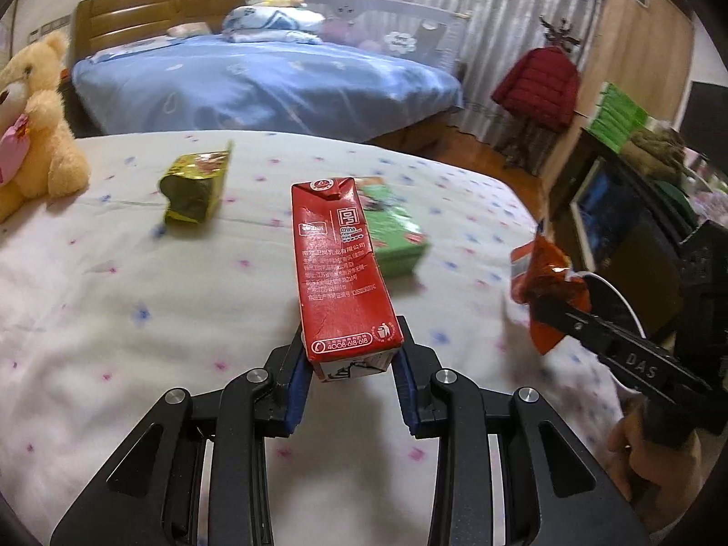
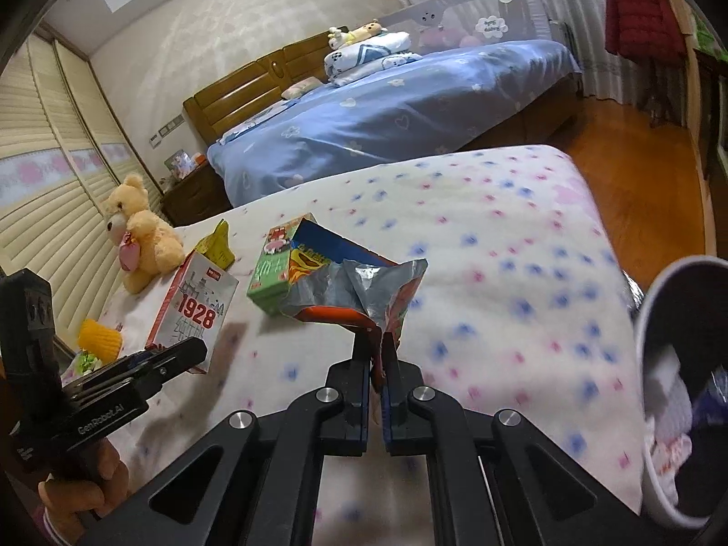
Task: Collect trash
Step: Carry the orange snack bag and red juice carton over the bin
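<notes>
Flower-dotted white bedspread [image 1: 136, 295] holds a green carton [image 1: 393, 232] and yellow-green foil pouch [image 1: 195, 186] uncollected; left gripper [image 1: 350, 364] clamps a red milk carton [image 1: 339, 268]; right gripper [image 2: 376, 355] pinches a crumpled foil wrapper [image 2: 364, 291] beside the white bin [image 2: 655, 364].

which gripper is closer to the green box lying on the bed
Left, by a small margin. The left gripper, shut on the red carton, has the green box just beyond the carton's far end. The right gripper, shut on the snack bag, sits farther back.
</notes>
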Tool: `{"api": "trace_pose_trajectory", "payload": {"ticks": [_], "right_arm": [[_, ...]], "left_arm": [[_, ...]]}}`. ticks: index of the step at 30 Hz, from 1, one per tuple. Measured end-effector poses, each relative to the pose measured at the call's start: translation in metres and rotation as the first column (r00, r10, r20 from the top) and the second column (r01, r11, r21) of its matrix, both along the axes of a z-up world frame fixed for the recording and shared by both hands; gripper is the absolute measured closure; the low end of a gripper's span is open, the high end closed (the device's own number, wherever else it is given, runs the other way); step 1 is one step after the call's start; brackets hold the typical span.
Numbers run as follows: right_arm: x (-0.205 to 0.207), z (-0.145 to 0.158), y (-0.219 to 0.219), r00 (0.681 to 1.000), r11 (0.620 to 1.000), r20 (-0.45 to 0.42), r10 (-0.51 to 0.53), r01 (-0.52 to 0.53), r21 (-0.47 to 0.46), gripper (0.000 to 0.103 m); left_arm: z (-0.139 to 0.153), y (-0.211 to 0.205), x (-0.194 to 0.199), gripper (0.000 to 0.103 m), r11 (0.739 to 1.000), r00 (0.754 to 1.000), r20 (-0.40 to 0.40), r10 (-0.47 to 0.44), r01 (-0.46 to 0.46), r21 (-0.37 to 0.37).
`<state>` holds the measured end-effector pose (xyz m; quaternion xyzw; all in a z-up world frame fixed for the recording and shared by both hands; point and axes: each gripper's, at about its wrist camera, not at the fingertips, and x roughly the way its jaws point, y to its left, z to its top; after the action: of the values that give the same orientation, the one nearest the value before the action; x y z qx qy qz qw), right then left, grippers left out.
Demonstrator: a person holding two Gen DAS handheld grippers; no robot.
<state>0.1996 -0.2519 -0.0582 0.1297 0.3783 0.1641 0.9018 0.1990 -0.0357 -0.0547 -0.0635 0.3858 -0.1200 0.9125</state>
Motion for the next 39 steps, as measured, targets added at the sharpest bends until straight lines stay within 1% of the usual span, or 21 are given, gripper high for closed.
{"api": "trace_pose_trajectory", "payload": {"ticks": [7, 18, 24, 32, 39], "right_arm": [[-0.033, 0.005, -0.023, 0.999, 0.999, 0.009, -0.047, 0.047, 0.013, 0.1], [-0.069, 0.006, -0.06, 0.993, 0.993, 0.008, -0.117, 0.117, 0.005, 0.1], [-0.081, 0.005, -0.08, 0.988, 0.988, 0.011, -0.153, 0.153, 0.006, 0.1], [-0.093, 0.006, -0.106, 0.979, 0.979, 0.007, -0.204, 0.204, -0.004, 0.1], [-0.098, 0.006, -0.125, 0.969, 0.969, 0.006, -0.247, 0.247, -0.007, 0.1]], "left_arm": [[0.01, -0.035, -0.023, 0.072, 0.995, 0.995, 0.019, -0.101, 0.101, 0.01], [0.007, -0.082, -0.04, 0.072, 0.979, 0.979, 0.009, -0.203, 0.203, 0.026], [0.005, -0.107, -0.045, 0.072, 0.965, 0.965, -0.011, -0.262, 0.262, 0.021], [0.008, -0.141, -0.046, 0.072, 0.943, 0.944, -0.01, -0.331, 0.331, 0.029], [0.008, -0.165, -0.046, 0.072, 0.927, 0.927, -0.019, -0.373, 0.374, 0.027]]}}
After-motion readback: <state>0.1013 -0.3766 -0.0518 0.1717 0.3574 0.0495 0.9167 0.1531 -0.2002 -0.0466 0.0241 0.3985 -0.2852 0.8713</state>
